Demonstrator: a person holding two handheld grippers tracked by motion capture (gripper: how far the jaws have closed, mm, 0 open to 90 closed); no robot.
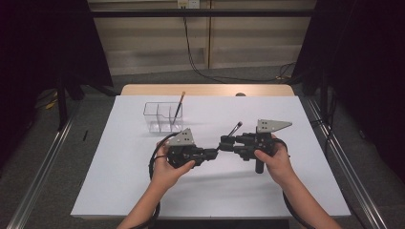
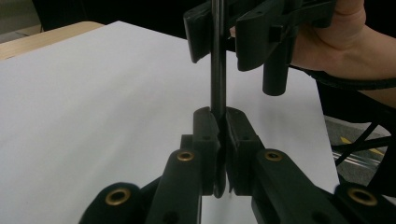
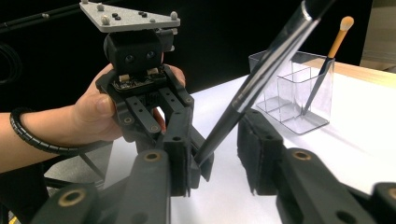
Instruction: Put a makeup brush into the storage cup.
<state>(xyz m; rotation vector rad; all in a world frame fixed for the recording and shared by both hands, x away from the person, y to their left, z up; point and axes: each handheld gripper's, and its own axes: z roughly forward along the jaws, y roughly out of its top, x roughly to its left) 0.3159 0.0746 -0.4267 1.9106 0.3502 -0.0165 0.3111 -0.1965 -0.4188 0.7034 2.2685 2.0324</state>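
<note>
- A white table top [image 1: 143, 181] is lying under dark curtains, with a cable running down the pale back wall.
- Beyond the left gripper [image 1: 214, 153], a clear divided holder [image 1: 162, 117] is keeping an orange-handled brush [image 1: 179, 106] upright.
- No writing is legible.
- The left gripper is pinching the lower end of a slim black brush [image 3: 261, 79]; the right gripper [image 1: 223, 143] is gaping around its shaft.

Left hand-held gripper [image 1: 216, 151] clamped shut; right hand-held gripper [image 1: 223, 143] spread.
</note>
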